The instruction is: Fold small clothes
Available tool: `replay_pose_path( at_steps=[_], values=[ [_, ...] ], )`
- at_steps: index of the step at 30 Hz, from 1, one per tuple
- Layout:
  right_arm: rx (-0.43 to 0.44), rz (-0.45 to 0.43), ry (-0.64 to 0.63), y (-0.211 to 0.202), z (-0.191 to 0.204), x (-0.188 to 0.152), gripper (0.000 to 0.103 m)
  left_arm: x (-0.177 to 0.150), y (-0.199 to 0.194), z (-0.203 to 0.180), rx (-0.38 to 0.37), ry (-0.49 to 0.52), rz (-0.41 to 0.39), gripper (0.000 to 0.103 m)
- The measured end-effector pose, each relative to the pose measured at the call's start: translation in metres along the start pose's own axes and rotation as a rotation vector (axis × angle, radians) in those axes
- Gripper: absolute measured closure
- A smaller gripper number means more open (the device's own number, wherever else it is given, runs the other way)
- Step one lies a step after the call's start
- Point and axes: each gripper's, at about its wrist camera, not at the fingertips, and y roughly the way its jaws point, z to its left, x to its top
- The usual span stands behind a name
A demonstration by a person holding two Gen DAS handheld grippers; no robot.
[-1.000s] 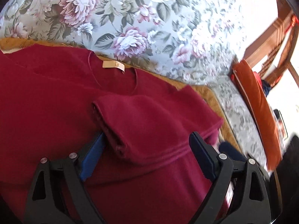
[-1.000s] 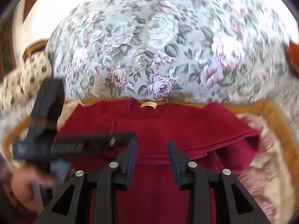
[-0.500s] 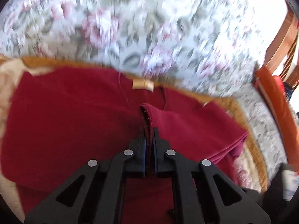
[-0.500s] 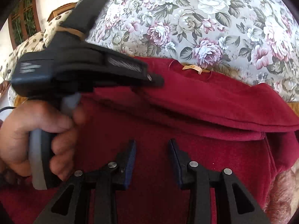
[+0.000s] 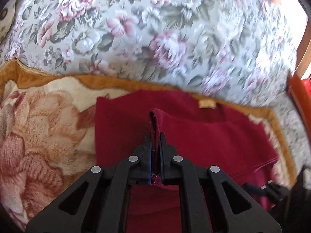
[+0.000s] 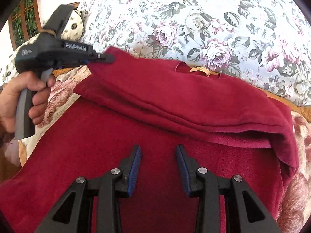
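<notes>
A dark red sweater (image 6: 155, 136) with a tan neck label (image 6: 200, 70) lies on a plush blanket on a sofa seat. My left gripper (image 5: 155, 136) is shut on the sweater's sleeve end (image 5: 157, 120) and holds it lifted over the sweater's left part. From the right wrist view the left gripper (image 6: 101, 58) shows at the upper left, pinching the folded layer's corner. My right gripper (image 6: 158, 151) is open and empty, low over the sweater's body. The folded layer (image 6: 194, 106) lies across the chest.
A floral sofa back (image 5: 155, 38) rises behind the sweater. The plush rose-patterned blanket (image 5: 38, 136) with an ochre border (image 5: 116, 81) lies under it. An orange cushion (image 5: 299, 97) sits at the right. A patterned pillow (image 6: 73, 27) and a wooden window frame are at the far left.
My left gripper closed on the sleeve end and carried it up and to the left across the sweater. My right gripper stayed open and came lower over the sweater's body.
</notes>
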Motion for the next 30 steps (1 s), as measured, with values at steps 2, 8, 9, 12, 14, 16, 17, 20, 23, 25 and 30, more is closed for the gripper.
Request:
replay_pose_path(
  at_steps=[2, 8, 9, 12, 14, 16, 17, 20, 23, 25, 30],
  values=[
    [0.000, 0.000, 0.000, 0.002, -0.002, 0.001, 0.067, -0.007, -0.001, 0.002, 0.030, 0.014, -0.027, 0.098],
    [0.002, -0.001, 0.003, 0.001, -0.001, 0.000, 0.067, -0.011, 0.000, 0.010, 0.018, -0.021, -0.026, 0.098],
    [0.002, -0.001, 0.002, 0.001, 0.000, 0.000, 0.067, -0.010, -0.001, 0.012, 0.015, -0.031, -0.029, 0.098],
    [0.003, -0.002, 0.003, 0.000, -0.001, -0.001, 0.067, -0.006, -0.001, 0.015, 0.046, -0.031, -0.033, 0.098],
    [0.004, -0.003, 0.004, -0.001, 0.000, -0.001, 0.067, -0.003, -0.001, 0.017, 0.079, -0.020, -0.040, 0.098],
    [0.004, -0.003, 0.004, 0.000, -0.001, -0.001, 0.066, -0.002, 0.003, 0.017, 0.099, -0.005, -0.018, 0.095],
    [0.004, -0.003, 0.004, 0.000, -0.001, -0.001, 0.066, -0.002, 0.007, 0.016, 0.119, 0.000, 0.003, 0.086],
    [-0.001, -0.003, 0.001, -0.001, 0.001, -0.001, 0.066, -0.005, 0.007, 0.017, 0.192, 0.003, 0.015, 0.053],
    [-0.012, -0.009, -0.005, -0.003, 0.003, -0.001, 0.067, -0.012, -0.016, 0.017, 0.269, -0.023, -0.080, 0.052],
    [-0.030, -0.048, -0.005, -0.013, 0.003, 0.000, 0.067, -0.017, -0.038, 0.010, 0.249, -0.057, -0.186, 0.052],
    [-0.022, -0.279, 0.206, -0.078, -0.042, 0.026, 0.067, -0.022, -0.019, -0.033, 0.108, 0.081, -0.111, 0.052]
  ],
)
